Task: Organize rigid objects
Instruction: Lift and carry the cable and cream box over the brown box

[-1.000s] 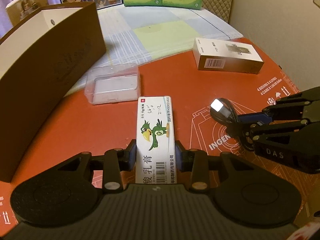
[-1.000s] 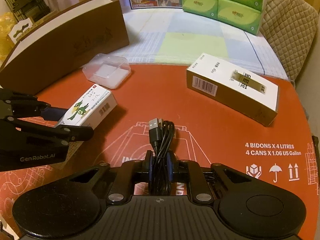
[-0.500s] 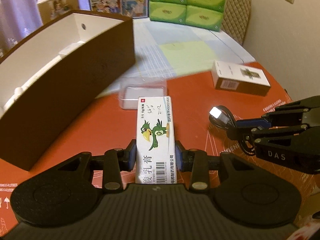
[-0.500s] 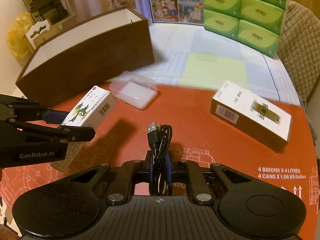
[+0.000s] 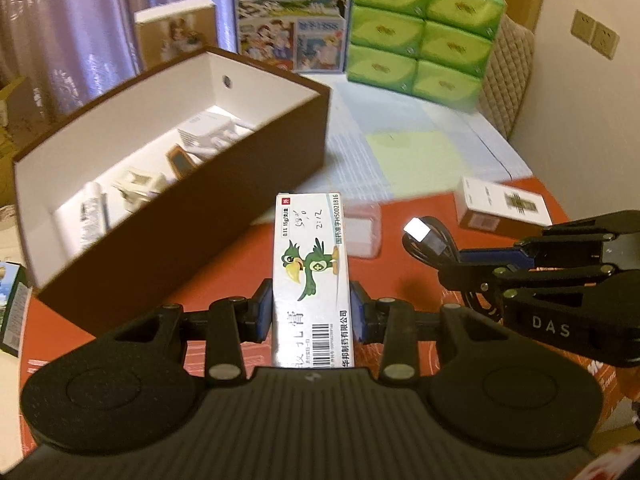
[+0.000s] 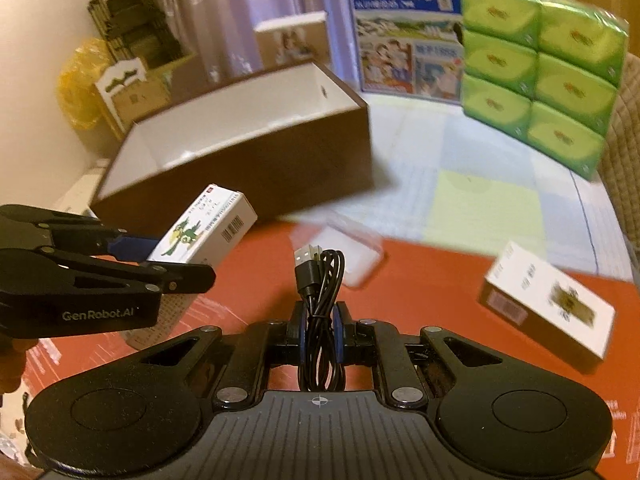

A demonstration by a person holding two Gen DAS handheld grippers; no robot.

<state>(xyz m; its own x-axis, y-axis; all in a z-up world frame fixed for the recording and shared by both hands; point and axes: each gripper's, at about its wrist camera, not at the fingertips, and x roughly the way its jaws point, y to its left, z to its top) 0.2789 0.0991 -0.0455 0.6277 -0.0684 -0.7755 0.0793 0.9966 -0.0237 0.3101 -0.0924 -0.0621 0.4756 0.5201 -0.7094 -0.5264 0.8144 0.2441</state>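
My left gripper (image 5: 311, 312) is shut on a white ointment box with a green parrot (image 5: 311, 264) and holds it in the air near the long brown storage box (image 5: 240, 184). The parrot box also shows in the right wrist view (image 6: 204, 236). My right gripper (image 6: 320, 336) is shut on a coiled black USB cable (image 6: 320, 280), also lifted; the cable shows in the left wrist view (image 5: 428, 240). The brown box (image 6: 256, 160) has a white inside and holds several small items (image 5: 176, 168).
A clear plastic case (image 6: 352, 256) and a white-and-gold carton (image 6: 548, 304) lie on the red table surface (image 5: 224, 264). Green tissue packs (image 6: 540, 52) and a milk carton box (image 6: 404, 28) stand behind. A dark green box (image 5: 12, 312) sits at the left edge.
Both grippers have risen with their loads, and the views now look down over the brown box's rim into its inside. The table objects appear farther below.
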